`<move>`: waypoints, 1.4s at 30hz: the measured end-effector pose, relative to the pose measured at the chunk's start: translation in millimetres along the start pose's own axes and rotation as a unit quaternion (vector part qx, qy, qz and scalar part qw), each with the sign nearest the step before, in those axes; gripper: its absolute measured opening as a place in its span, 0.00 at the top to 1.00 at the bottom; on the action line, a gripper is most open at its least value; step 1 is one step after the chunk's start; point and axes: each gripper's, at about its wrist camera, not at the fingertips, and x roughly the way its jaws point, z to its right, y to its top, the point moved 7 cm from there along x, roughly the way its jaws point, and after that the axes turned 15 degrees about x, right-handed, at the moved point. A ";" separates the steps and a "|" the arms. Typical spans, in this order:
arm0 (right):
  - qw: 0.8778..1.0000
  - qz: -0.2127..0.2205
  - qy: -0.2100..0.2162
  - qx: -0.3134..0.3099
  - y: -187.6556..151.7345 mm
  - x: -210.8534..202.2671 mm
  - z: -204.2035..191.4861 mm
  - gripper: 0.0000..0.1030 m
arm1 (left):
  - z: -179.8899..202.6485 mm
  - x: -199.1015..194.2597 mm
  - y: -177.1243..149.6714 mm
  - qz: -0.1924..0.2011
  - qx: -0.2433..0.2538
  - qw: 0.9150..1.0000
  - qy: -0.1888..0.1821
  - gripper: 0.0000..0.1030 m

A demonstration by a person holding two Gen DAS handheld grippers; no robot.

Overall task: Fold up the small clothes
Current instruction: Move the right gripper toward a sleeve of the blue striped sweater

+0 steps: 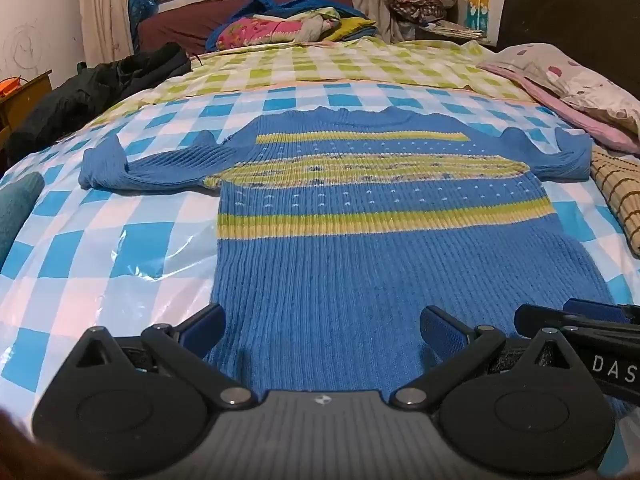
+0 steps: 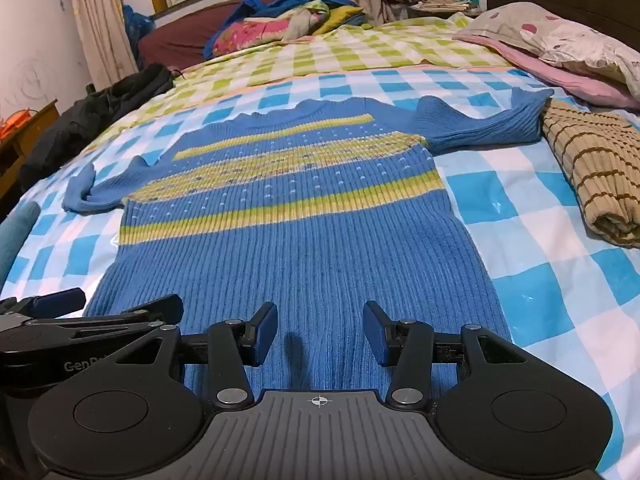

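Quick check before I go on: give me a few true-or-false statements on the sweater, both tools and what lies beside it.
1. The blue sweater lies spread flat with both sleeves out. True.
2. The left tool is clamped on the hem. False: its fingers stand wide apart above the hem, gripping nothing.
3. The right tool is open over the sweater's lower part. True.
4. A folded beige striped garment lies to the right of the sweater. True.
5. The sweater lies on a bare wooden table. False: it lies on a blue-and-white checked bed cover.
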 end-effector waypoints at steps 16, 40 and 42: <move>1.000 -0.006 -0.002 -0.002 -0.9 9.3 5.7 0.55 | 5.0 11.2 -6.7 -0.020 -0.001 1.000 -0.004 0.00; 1.000 -0.014 0.014 -0.004 15.2 14.7 20.5 0.76 | 10.7 18.6 -17.4 -0.032 -0.024 0.999 -0.027 0.00; 1.000 -0.007 0.014 0.004 25.4 13.2 27.0 0.76 | 11.1 17.2 -9.5 -0.024 -0.033 0.999 -0.035 0.00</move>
